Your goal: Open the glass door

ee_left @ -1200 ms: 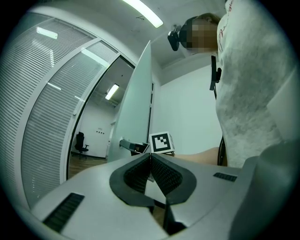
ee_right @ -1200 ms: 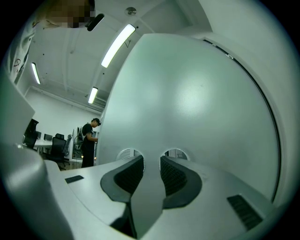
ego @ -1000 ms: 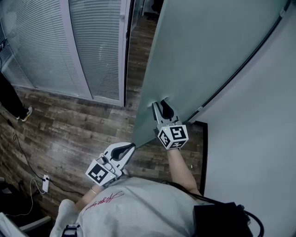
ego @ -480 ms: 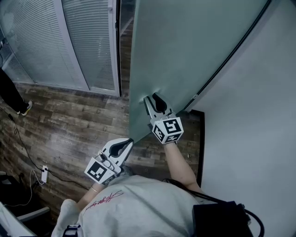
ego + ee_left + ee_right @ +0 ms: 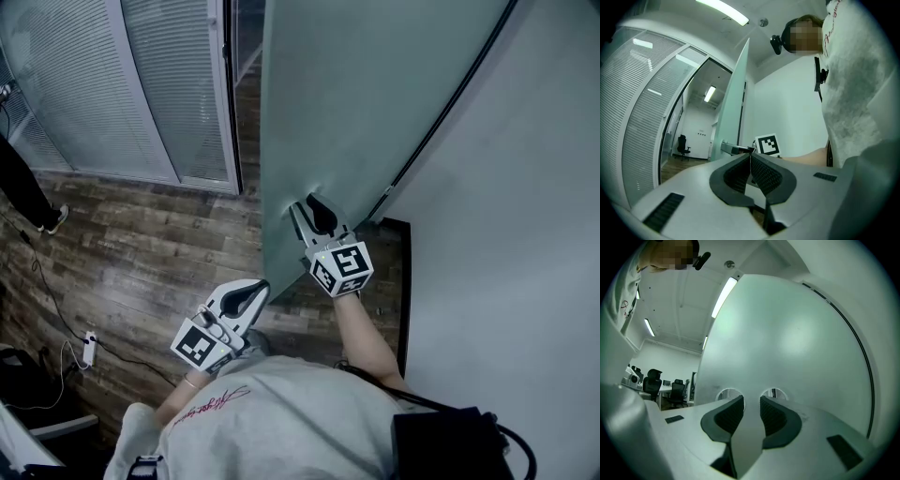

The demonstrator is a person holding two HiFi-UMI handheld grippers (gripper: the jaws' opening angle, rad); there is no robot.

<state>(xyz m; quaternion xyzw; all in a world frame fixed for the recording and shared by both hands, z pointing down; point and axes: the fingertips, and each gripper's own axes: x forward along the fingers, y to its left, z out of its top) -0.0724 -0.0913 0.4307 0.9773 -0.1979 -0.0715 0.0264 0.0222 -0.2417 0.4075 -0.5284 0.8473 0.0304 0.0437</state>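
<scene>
Only the right gripper view shows the right tongs (image 5: 751, 400) clamping the glass door (image 5: 787, 343) handle (image 5: 749, 432); the left tongs (image 5: 750, 157) are closed, empty.

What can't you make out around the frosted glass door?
- Head view: right gripper covers most of the metal door handle.
- Head view: upper edge cuts off the top of the frosted glass door.
- Head view: left edge cuts off a bystander; only a dark leg shows.

The right gripper (image 5: 751, 403) squeezes a pale handle (image 5: 746, 439) between its two dark jaws — the handle fills the gap. Just behind is the big cloudy glass door (image 5: 787, 333), with two round spots (image 5: 730, 393) by the jaw tips. Black chairs (image 5: 652, 380) sit far off on the left.
</scene>
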